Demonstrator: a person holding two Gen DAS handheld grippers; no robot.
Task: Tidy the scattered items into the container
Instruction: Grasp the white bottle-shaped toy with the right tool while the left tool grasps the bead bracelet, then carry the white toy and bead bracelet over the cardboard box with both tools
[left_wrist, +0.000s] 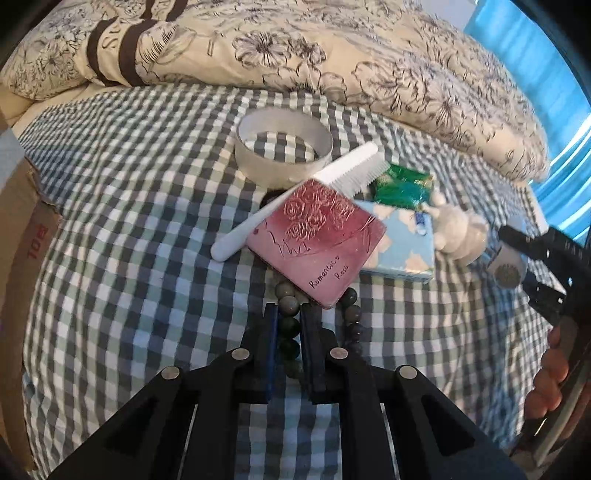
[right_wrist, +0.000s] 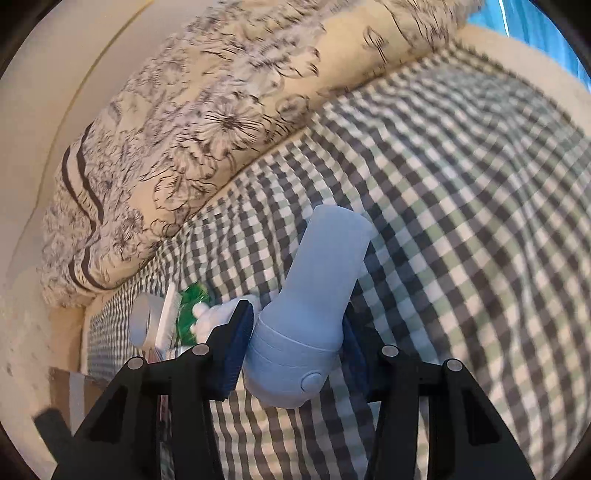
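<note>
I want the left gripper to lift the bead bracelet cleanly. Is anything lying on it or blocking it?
Yes. The left gripper is closed on the bead bracelet, but the pink card lies over the loop's far part, with the white comb resting across that card.

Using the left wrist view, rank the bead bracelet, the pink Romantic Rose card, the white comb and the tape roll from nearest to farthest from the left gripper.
1. Bead bracelet: between the fingers of the left gripper.
2. Pink Romantic Rose card: just ahead, lying over the beads.
3. White comb: beyond, partly under the card's left edge.
4. Tape roll: farthest, near the floral quilt.
</note>
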